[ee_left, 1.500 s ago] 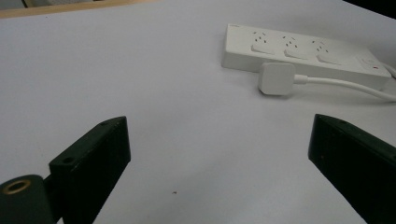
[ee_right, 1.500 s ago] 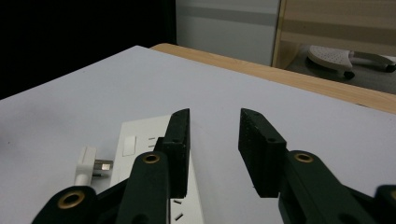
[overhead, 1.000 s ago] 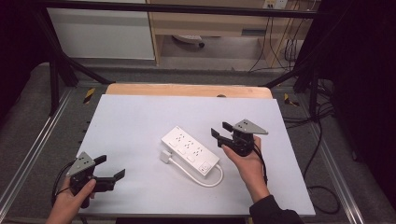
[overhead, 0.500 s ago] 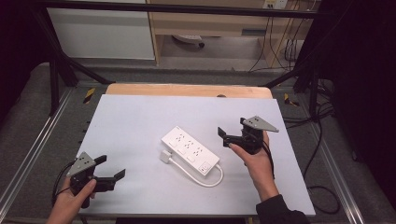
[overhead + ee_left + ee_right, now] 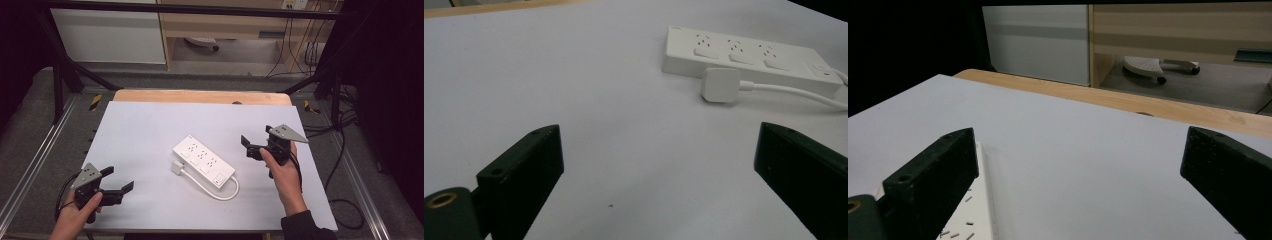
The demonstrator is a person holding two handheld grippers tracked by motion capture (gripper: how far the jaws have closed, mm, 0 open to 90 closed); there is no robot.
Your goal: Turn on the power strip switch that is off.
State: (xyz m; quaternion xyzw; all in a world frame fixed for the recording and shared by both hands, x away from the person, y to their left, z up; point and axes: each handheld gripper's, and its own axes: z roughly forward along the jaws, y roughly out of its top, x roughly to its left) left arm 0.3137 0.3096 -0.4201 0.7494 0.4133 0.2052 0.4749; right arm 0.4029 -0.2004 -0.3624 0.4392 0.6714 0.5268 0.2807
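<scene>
With both the left gripper point(image 5: 117, 180) and right gripper point(image 5: 254, 146) spread wide around the power strip point(image 5: 203, 161), its looped cord point(image 5: 207, 186) (plug just beside) could snag a jaw.

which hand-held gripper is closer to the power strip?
The right hand-held gripper, just off the power strip on the switch end's side. The left hand-held gripper sits near the table's front-left corner, well clear of it.

the power strip point(image 5: 203, 161) looks like smooth white plastic. the table top point(image 5: 145, 135) is matt pale, edged with bare wood point(image 5: 200, 96).
</scene>
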